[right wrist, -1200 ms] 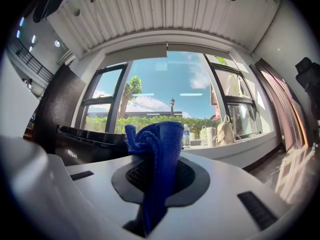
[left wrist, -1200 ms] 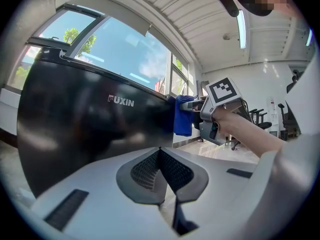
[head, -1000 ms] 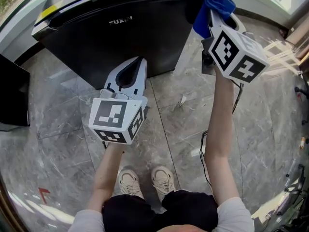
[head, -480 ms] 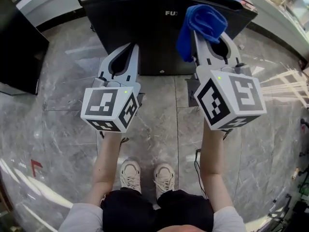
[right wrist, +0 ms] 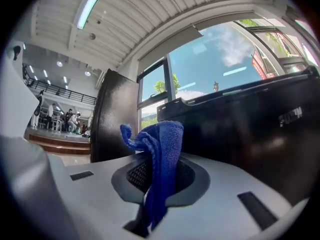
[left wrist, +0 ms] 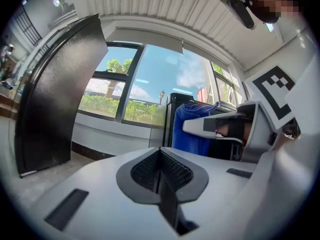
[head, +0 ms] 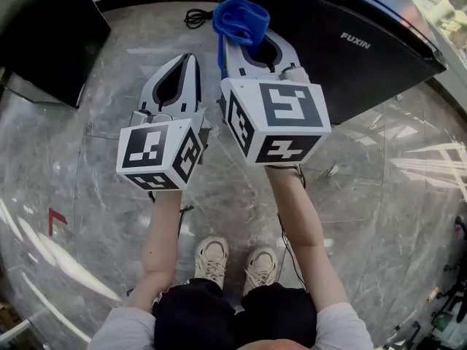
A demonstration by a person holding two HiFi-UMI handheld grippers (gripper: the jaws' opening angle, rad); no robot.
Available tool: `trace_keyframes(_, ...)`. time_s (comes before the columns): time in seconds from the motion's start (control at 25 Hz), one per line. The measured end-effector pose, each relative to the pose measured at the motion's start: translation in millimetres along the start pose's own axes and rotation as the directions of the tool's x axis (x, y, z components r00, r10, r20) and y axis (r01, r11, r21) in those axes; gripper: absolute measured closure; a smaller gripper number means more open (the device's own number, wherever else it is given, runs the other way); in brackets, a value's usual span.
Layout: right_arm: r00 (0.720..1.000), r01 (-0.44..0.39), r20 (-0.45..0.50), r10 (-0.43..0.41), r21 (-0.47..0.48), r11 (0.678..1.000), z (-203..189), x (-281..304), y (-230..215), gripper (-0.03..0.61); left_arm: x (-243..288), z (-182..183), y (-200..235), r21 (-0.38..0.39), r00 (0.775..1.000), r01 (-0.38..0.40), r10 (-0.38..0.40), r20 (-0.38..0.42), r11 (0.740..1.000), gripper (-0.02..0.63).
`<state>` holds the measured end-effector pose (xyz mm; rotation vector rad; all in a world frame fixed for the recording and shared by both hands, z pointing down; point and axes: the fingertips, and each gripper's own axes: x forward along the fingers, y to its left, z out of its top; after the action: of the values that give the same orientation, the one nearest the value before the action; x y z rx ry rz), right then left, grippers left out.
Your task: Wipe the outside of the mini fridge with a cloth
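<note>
The right gripper (head: 252, 41) is clamping the blue microfibre cloth (head: 241, 14) beside the left edge of the glossy black mini fridge (head: 365, 71). The left gripper (head: 187, 60), further left of it, is riding closed and empty. This wipe is calling for flat contact and overlapping strokes.

The mini fridge (head: 365, 64) is stood on the floor (head: 379, 166). Just left of it, the cloth (head: 241, 14) is held in the right gripper (head: 249, 41); the left gripper (head: 182, 68) is placed further left, apparently well apart from the fridge.
</note>
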<state>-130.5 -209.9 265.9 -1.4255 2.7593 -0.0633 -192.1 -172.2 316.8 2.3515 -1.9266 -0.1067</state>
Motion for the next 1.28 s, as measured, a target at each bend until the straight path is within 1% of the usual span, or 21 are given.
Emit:
trace_keyframes(0.08, 1.000, 0.001, -0.005, -0.001, -0.009, 1.000, -5.4, 13.7, 10.1, 0.526, -0.9, -2.5, 9.0, -0.003, 1.000, -0.006, 0.006, -0.003, 1.000, 0.609)
trace_keyframes(0.2, 1.000, 0.004, -0.013, -0.004, -0.054, 0.999, -10.8, 25.1, 19.3, 0.526, -0.6, -8.2, 12.6, -0.010, 1.000, 0.001, -0.001, -0.014, 1.000, 0.609)
trace_keyframes(0.4, 1.000, 0.016, -0.010, -0.018, -0.118, 0.993, -10.2, 27.4, 18.9, 0.526, 2.5, -12.7, 7.5, -0.015, 0.999, 0.019, -0.019, -0.025, 1.000, 0.609)
trace_keyframes(0.64, 0.999, 0.029, -0.009, -0.030, -0.109, 0.994, -9.2, 20.1, 12.0, 0.526, 2.9, -9.6, 0.2, -0.004, 0.999, 0.029, -0.029, -0.025, 1.000, 0.609)
trace_keyframes(0.88, 0.997, 0.077, 0.001, -0.077, -0.099, 0.992, -8.3, 1.7, -13.5, 0.526, 4.2, -11.7, -7.2, -0.006, 0.999, 0.042, -0.043, -0.030, 0.999, 0.609)
trace_keyframes(1.08, 0.995, 0.099, 0.007, -0.098, -0.104, 0.990, -8.1, -12.7, -30.1, 0.526, 8.3, -17.3, -26.4, 0.001, 0.996, 0.077, -0.077, -0.043, 0.997, 0.609)
trace_keyframes(1.28, 0.992, 0.124, 0.007, -0.124, -0.087, 0.988, -7.8, -30.2, -51.3, 0.526, 13.2, -21.9, -52.7, 0.018, 0.990, 0.131, -0.130, -0.057, 0.991, 0.609)
